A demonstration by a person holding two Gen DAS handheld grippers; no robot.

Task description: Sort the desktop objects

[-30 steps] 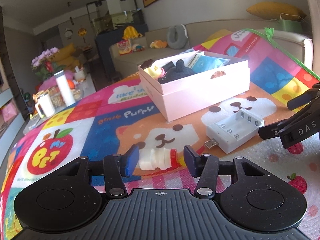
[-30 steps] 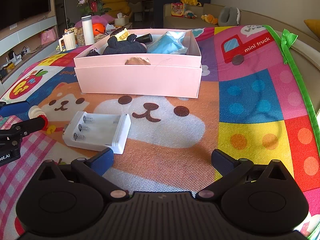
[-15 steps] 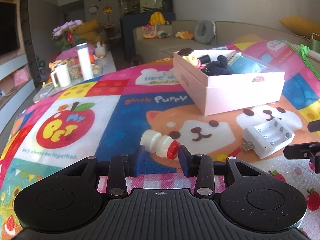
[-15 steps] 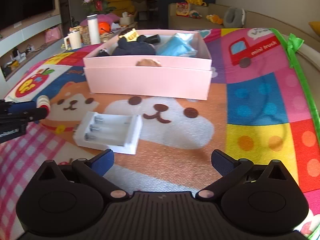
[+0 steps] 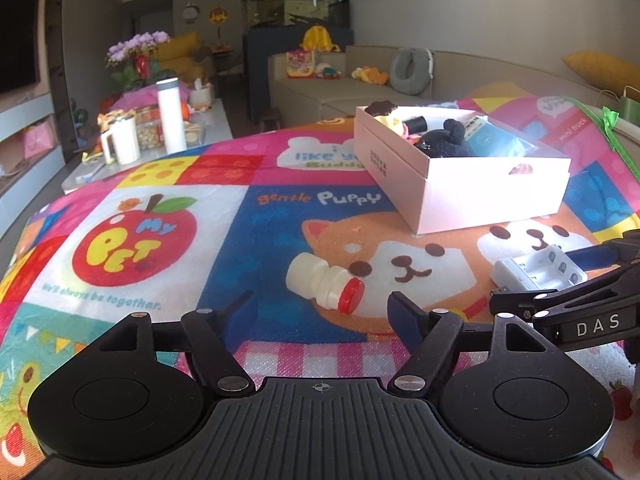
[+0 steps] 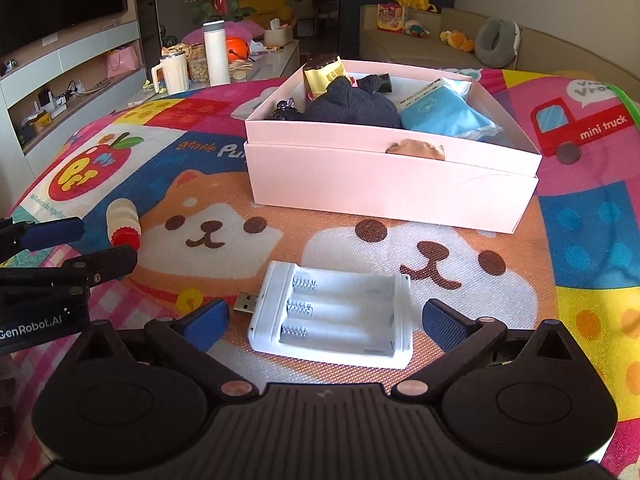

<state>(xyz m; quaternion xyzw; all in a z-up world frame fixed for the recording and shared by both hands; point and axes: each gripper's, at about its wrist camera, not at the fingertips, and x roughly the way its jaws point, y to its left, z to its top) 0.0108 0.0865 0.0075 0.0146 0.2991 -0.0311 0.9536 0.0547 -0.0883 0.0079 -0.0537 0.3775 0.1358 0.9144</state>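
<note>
Both tools are matte black plastic: each has a ribbed central housing flanked by two round discs with a shallow dished centre, and angled linkage arms pinned with silver or copper-toned rivets. The left gripper (image 5: 320,312) ends in dark blue pads (image 5: 404,314), with a small crosshair mark on its housing; the right gripper (image 6: 324,316) carries the same textured blue pads (image 6: 440,318). Seen side-on, the right one's body bears white letters "DAS", the left one's "GenRobot.AI", beside small screws.
</note>
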